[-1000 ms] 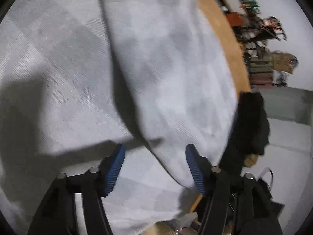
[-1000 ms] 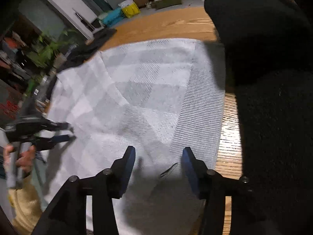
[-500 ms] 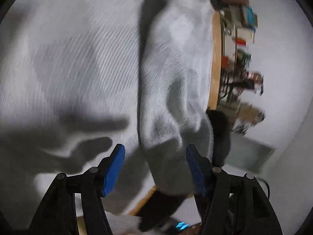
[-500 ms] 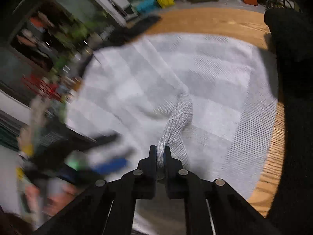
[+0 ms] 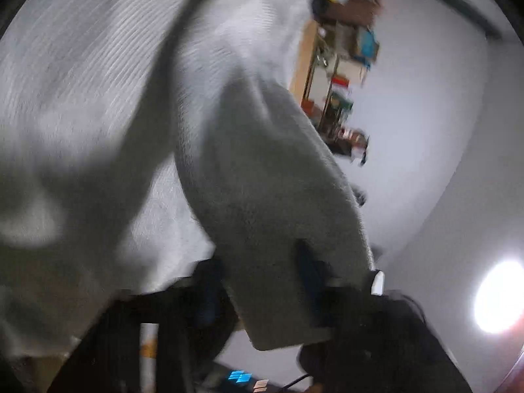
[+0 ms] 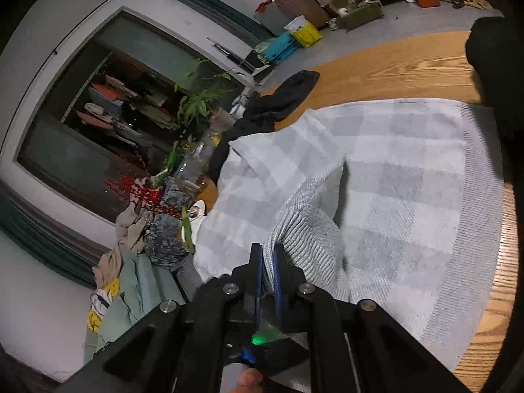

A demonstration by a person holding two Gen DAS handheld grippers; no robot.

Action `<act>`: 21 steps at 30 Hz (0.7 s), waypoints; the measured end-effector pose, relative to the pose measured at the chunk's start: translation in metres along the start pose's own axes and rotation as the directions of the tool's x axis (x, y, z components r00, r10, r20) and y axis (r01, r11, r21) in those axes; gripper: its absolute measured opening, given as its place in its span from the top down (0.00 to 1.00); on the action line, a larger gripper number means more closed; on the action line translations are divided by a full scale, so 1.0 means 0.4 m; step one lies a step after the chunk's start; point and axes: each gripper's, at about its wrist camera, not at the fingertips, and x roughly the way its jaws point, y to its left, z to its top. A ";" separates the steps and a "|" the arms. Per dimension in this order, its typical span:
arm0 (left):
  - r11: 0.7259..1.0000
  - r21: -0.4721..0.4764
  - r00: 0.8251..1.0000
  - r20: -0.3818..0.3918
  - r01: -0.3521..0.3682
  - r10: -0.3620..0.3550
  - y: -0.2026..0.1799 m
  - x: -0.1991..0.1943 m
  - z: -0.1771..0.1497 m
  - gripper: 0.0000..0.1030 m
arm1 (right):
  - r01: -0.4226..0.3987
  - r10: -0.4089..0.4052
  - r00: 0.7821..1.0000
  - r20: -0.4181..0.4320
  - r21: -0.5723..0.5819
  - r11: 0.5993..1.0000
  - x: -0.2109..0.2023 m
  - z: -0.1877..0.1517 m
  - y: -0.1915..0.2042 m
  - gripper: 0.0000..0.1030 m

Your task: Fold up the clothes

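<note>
A grey checked knit garment (image 6: 409,180) lies spread over a wooden table (image 6: 376,65). My right gripper (image 6: 268,262) is shut on a ribbed fold of it and holds that fold raised off the table. In the blurred left wrist view the same garment (image 5: 98,98) fills the left half, and a thick fold of it hangs down to my left gripper (image 5: 258,288). That gripper's jaws are closing, with the fold filling the gap between the pads (image 5: 308,278).
A black cloth (image 6: 288,95) lies at the table's far edge, and something black and fuzzy (image 6: 491,65) stands along the right side. Potted plants (image 6: 196,104) and a heap of clothes (image 6: 163,229) sit beyond the table's left edge. Cluttered shelves (image 5: 340,98) line the wall.
My right gripper shut on a fold of the garment and lifted it. My left gripper swung and rolled toward the garment's edge, and its jaws have narrowed around a hanging fold.
</note>
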 end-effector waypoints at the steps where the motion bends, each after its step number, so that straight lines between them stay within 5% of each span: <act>1: 1.000 0.022 1.000 -0.004 -0.014 0.014 -0.011 -0.014 0.009 0.92 | 0.024 -0.024 1.000 -0.001 -0.004 1.000 -0.004 -0.005 -0.004 0.93; 3: 0.998 0.064 1.000 -0.002 -0.017 0.017 -0.039 -0.041 0.022 0.94 | 0.071 -0.071 0.997 -0.003 -0.013 0.997 -0.011 -0.016 -0.011 0.93; 6: 0.960 0.206 0.982 0.032 -0.190 0.187 -0.105 -0.102 0.047 0.96 | 0.201 -0.204 0.976 -0.068 -0.053 0.978 0.006 -0.057 -0.029 0.88; 9: 0.863 0.335 0.924 0.077 -0.378 0.375 -0.159 -0.156 0.072 0.96 | 0.333 -0.354 0.917 -0.182 -0.136 0.933 0.062 -0.104 -0.046 0.59; 11: 0.789 0.396 0.877 0.108 -0.470 0.469 -0.185 -0.191 0.086 0.96 | 0.368 -0.395 0.887 -0.239 -0.151 0.917 0.101 -0.114 -0.064 0.56; 12: 0.778 0.407 0.870 0.106 -0.480 0.481 -0.190 -0.204 0.088 0.96 | 0.368 -0.393 0.886 -0.245 -0.144 0.919 0.112 -0.108 -0.068 0.54; 15: 0.776 0.406 0.864 0.081 -0.483 0.496 -0.191 -0.238 0.091 0.96 | 0.310 -0.329 0.908 -0.258 -0.115 0.944 0.149 -0.093 -0.063 0.48; 18: 0.820 0.354 0.887 0.062 -0.449 0.458 -0.171 -0.310 0.098 0.96 | 0.164 -0.194 0.933 -0.302 -0.120 0.979 0.216 -0.103 -0.028 0.37; 21: 0.846 0.324 0.901 0.064 -0.425 0.428 -0.156 -0.363 0.105 0.96 | 0.028 -0.077 0.932 -0.354 -0.143 0.989 0.289 -0.124 0.008 0.37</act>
